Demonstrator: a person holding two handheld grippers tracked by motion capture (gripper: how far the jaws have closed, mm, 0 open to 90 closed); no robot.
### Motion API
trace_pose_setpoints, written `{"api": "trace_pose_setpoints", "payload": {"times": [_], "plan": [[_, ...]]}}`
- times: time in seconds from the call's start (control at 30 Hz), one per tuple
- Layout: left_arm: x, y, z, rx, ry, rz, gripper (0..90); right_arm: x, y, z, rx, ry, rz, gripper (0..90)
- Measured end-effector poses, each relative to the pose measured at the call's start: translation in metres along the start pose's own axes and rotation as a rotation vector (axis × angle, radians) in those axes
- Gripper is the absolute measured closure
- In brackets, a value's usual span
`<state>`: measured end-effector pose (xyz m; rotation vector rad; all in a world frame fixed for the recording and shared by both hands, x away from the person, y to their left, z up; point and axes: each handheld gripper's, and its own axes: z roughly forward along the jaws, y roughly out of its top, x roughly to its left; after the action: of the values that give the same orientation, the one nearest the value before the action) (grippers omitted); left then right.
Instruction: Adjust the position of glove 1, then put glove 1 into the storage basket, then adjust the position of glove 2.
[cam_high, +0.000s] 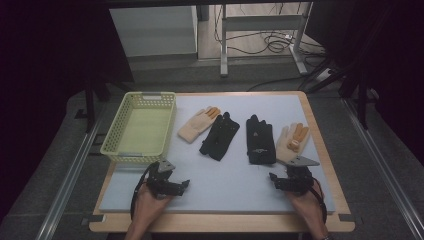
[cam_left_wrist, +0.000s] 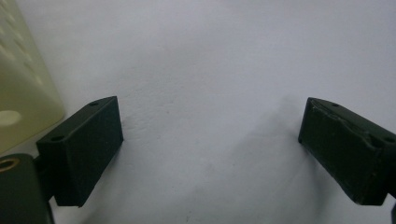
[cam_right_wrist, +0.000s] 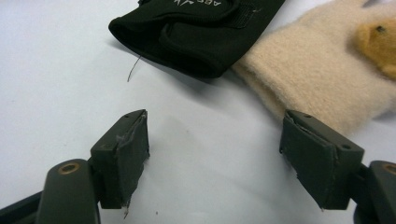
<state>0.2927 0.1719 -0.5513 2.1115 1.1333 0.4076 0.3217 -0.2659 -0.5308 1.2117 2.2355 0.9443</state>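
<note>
Four gloves lie in a row across the middle of the pale blue mat (cam_high: 230, 180): a beige glove with orange fingertips (cam_high: 198, 124), a black glove (cam_high: 220, 136), a second black glove (cam_high: 260, 140) and a second beige glove (cam_high: 292, 141). My left gripper (cam_high: 184, 185) rests near the mat's front left, open, with bare mat between its jaws (cam_left_wrist: 210, 126). At the front right, my right gripper (cam_high: 274, 178) is open and empty (cam_right_wrist: 215, 135). Just beyond its jaws are the black glove's cuff (cam_right_wrist: 196, 32) and the beige glove's cuff (cam_right_wrist: 322, 70).
A yellow-green plastic basket (cam_high: 112, 142) stands empty at the mat's left side, and its wall (cam_left_wrist: 18, 93) is close beside my left gripper. The mat lies on a wooden table (cam_high: 220, 222). Metal frame legs and cables are on the floor beyond the table.
</note>
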Motion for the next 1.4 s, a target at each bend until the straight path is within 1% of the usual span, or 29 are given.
{"api": "trace_pose_setpoints", "payload": {"times": [0.6,1.13,1.23,1.4], "plan": [[-0.0001,-0.0004,0.0000,-0.002,0.000,0.000,6.6,0.0012,0.0001,0.0010,0.003,0.012,-0.018,18.8],[-0.0001,-0.0003,-0.0001,-0.001,0.001,0.000,6.7,0.0018,0.0013,0.0007,0.014,0.010,-0.015,19.0],[-0.0002,-0.0004,-0.0001,-0.001,0.000,-0.002,6.7,0.0019,0.0029,0.0006,0.022,0.013,-0.020,19.2],[-0.0002,-0.0004,-0.0001,-0.001,0.000,-0.002,6.7,0.0033,0.0042,0.0002,0.023,0.024,-0.015,18.9]]}}
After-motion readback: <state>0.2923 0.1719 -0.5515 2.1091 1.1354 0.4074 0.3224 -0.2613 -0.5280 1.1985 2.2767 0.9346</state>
